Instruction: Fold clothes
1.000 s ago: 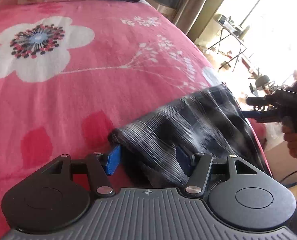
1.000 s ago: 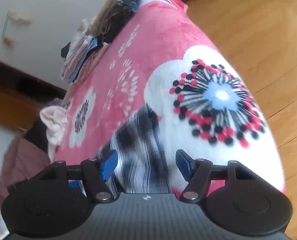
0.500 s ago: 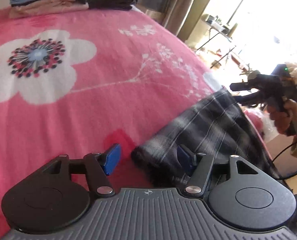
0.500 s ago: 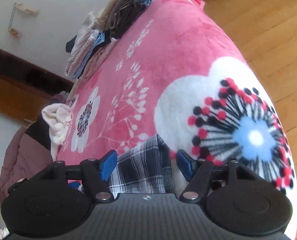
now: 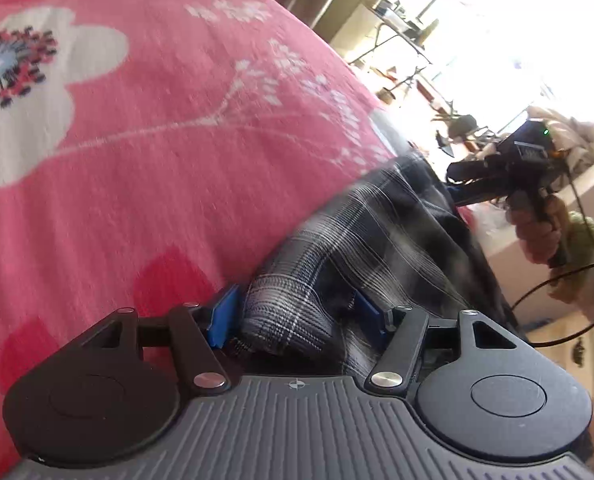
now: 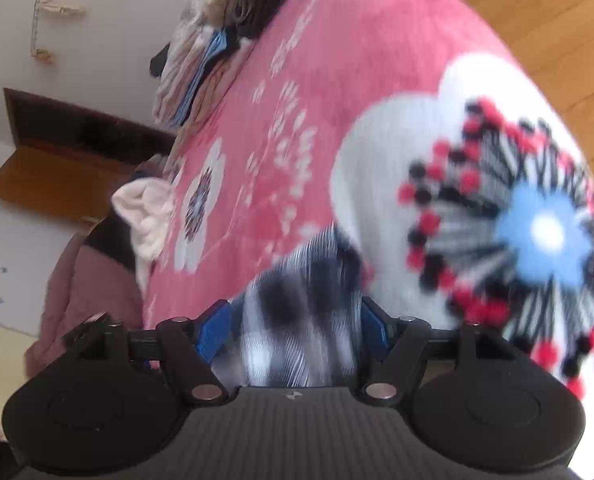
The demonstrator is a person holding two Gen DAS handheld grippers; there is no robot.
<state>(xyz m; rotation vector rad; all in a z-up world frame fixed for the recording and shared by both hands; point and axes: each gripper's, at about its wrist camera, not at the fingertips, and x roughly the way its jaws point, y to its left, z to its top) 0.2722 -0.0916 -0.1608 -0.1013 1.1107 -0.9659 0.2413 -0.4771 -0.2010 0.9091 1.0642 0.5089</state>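
The pink floral blanket [image 5: 145,152] is spread beneath the plaid garment [image 5: 381,240], now drawn nearer its edge than a second ago. Cloth lies between the parted jaws of the left gripper [image 5: 293,312] and right gripper [image 6: 293,324]; neither is clamped, so regrasping seems due.

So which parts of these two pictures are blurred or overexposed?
Left wrist view: the window area is blown out white, the pink blanket slightly smeared. Right wrist view: the plaid garment and the blanket's big flower are motion-blurred; edges bend from the fisheye.
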